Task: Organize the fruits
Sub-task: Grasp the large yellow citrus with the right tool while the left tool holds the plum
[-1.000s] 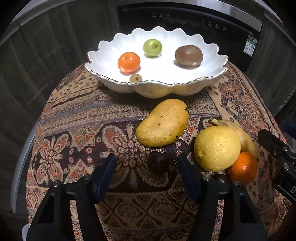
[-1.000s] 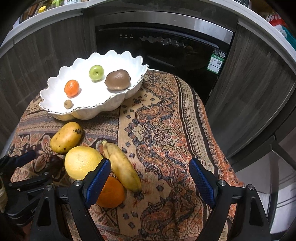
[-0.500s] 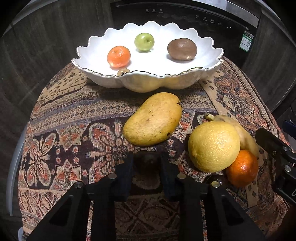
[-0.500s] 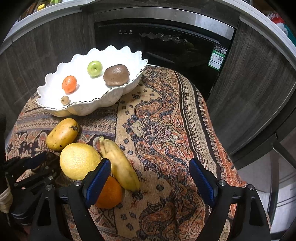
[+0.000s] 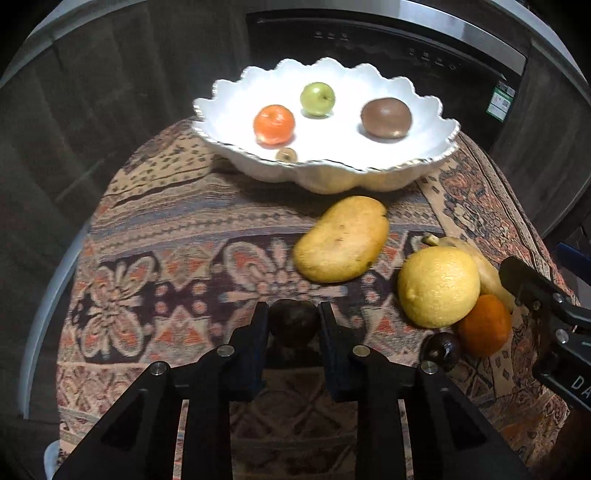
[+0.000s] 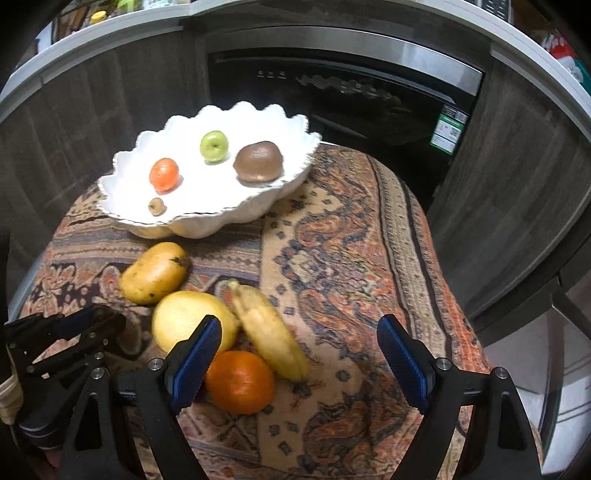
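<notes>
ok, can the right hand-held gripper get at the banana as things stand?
Probably yes: the right hand-held gripper is open and empty, with the banana lying uncovered just ahead, though the lemon and orange crowd it.

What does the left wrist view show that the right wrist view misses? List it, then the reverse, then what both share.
Only left wrist: the left tongs shut on a dark plum, and a second dark plum beside the orange.
Only right wrist: the right tongs open and empty, and the counter shelf.
Both: white bowl, mango, lemon, banana.

Banana point(image 5: 484, 266) half behind lemon point(image 5: 439, 286)
</notes>
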Motion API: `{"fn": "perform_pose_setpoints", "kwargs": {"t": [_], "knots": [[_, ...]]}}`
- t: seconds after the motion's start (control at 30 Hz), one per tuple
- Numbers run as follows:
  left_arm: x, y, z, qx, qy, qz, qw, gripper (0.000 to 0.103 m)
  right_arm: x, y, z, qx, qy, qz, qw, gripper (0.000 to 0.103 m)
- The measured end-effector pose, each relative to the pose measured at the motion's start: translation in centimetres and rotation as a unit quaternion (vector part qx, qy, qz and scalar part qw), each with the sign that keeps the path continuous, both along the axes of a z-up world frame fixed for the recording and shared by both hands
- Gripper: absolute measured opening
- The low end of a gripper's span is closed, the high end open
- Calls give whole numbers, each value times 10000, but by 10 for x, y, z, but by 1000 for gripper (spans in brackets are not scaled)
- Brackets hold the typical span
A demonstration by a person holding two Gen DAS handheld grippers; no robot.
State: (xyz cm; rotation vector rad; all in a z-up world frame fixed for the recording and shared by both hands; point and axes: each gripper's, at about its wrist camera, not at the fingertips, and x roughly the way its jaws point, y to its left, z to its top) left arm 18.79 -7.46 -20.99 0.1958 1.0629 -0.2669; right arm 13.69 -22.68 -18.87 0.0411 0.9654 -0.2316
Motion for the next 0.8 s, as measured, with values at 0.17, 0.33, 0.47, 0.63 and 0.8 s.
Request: {"fn": "perform_pose_setpoints", "kwargs": {"t": [0.17,0.33,0.47,0.63,0.8], "knots": [[1,26,4,35,-11,230,9997,26,11,22,0,165,40,255,9995,87],[4,50,2,74,-9,456,9989,26,24,39,-11,284,225,370,9987,87],[6,58,1,54,13,547,9985,26,31,48,-21,333,389,441,9977,86],[8,60,-1,11,34,565,9984,26,39,47,-35,325,603,364,9970,77],[9,58,-4,-11,40,584,9983,26,42,49,-36,220,601,405,9971,75]]}}
